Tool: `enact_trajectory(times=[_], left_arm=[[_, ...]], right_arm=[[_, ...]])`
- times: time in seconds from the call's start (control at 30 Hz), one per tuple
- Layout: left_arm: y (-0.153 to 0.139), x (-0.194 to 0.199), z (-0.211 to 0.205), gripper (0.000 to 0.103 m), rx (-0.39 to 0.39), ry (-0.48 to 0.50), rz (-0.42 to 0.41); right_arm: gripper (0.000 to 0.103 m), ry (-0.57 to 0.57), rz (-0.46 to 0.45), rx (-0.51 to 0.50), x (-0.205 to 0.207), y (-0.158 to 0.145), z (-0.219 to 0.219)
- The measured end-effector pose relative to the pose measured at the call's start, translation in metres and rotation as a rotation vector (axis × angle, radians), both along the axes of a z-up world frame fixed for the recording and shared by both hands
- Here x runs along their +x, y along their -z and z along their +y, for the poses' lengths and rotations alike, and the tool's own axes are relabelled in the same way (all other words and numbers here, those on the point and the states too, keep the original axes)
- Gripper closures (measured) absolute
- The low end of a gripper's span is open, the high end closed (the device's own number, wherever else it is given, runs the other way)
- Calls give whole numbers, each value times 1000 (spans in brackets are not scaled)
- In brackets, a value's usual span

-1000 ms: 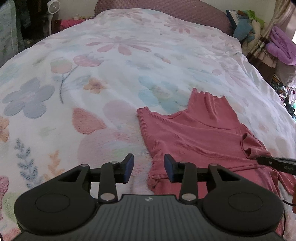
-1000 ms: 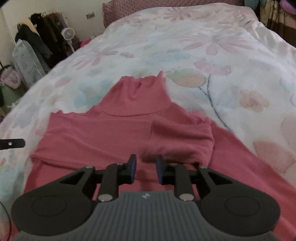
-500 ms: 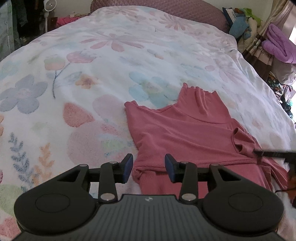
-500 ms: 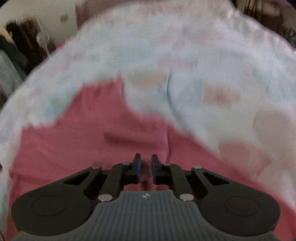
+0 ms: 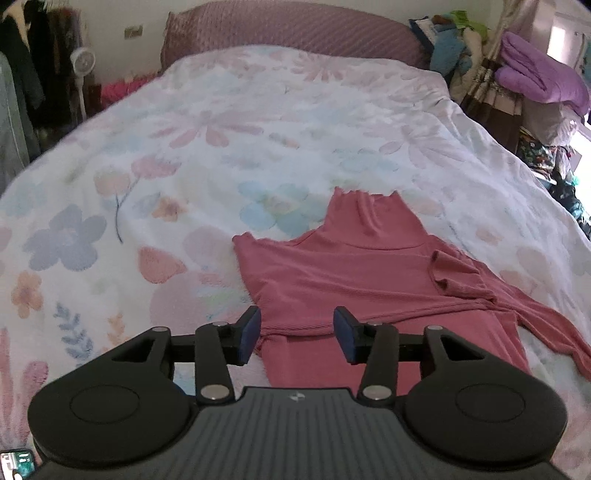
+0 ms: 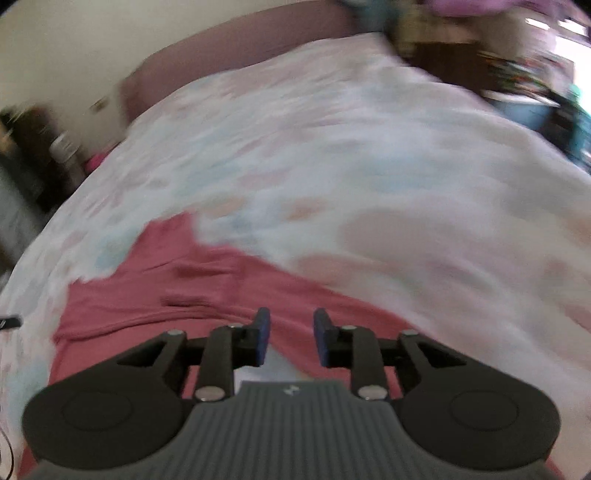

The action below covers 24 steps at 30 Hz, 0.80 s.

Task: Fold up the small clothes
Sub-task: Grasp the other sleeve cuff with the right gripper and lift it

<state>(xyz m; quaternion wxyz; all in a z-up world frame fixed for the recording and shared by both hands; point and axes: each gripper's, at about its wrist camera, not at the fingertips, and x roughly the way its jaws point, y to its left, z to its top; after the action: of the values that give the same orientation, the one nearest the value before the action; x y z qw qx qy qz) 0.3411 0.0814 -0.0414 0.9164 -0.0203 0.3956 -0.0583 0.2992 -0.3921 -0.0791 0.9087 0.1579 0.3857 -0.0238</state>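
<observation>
On the left, the left claw has just opened wider over the pink top flat on the bed, and the right claw just opened too, empty — the folded sleeve could flop back open.

Pretty clearly someone's bedroom at home. Most of the frame is a big bed with a white floral duvet, and there's a padded mauve headboard against a plain wall at the top. Upper left has dark clothes hanging on a rack plus a small white standing fan. Upper right is a messy heap of soft stuff, including a folded purple blanket, by a curtain and bright window.
</observation>
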Motion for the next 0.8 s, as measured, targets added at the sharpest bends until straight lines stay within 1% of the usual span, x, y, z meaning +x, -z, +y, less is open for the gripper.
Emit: enact_trajectory(times=[0.13, 0.17, 0.2, 0.27, 0.37, 0.43, 0.53, 0.57, 0.6, 0.67, 0.7, 0.73, 0.77, 0.8], left_arm=[[-6, -18, -14, 47, -1, 20, -2], [-7, -22, -17, 47, -5, 24, 1], [-8, -26, -21, 47, -10, 26, 3], [-9, -34, -26, 47, -19, 28, 8], [-10, -43, -31, 47, -30, 25, 14], [-12, -48, -34, 47, -30, 29, 14], [-15, -54, -38, 46, -20, 31, 14], [-15, -55, -39, 46, -17, 29, 16], [-16, -56, -40, 46, -14, 25, 18], [-18, -60, -40, 46, -16, 23, 14], [-19, -60, -40, 45, -17, 23, 13], [-20, -61, -39, 44, -16, 23, 13], [-21, -61, -38, 44, -13, 23, 14], [-21, -61, -38, 44, -6, 23, 15]], right_arm=[[64, 223, 47, -7, -79, -5, -73], [58, 281, 65, 4, -99, -4, -90], [55, 340, 87, 21, -119, 0, -107], [55, 425, 121, 57, -151, 7, -130], [54, 547, 148, 168, -195, 23, -158], [55, 576, 136, 239, -215, 31, -167], [55, 603, 155, 313, -228, 49, -169], [56, 623, 156, 357, -230, 56, -171], [57, 647, 153, 440, -232, 67, -175], [57, 679, 152, 566, -233, 83, -177], [72, 702, 148, 625, -233, 93, -179], [83, 721, 141, 655, -232, 99, -180], [92, 733, 140, 673, -229, 102, -180], [94, 736, 139, 669, -227, 101, -180]])
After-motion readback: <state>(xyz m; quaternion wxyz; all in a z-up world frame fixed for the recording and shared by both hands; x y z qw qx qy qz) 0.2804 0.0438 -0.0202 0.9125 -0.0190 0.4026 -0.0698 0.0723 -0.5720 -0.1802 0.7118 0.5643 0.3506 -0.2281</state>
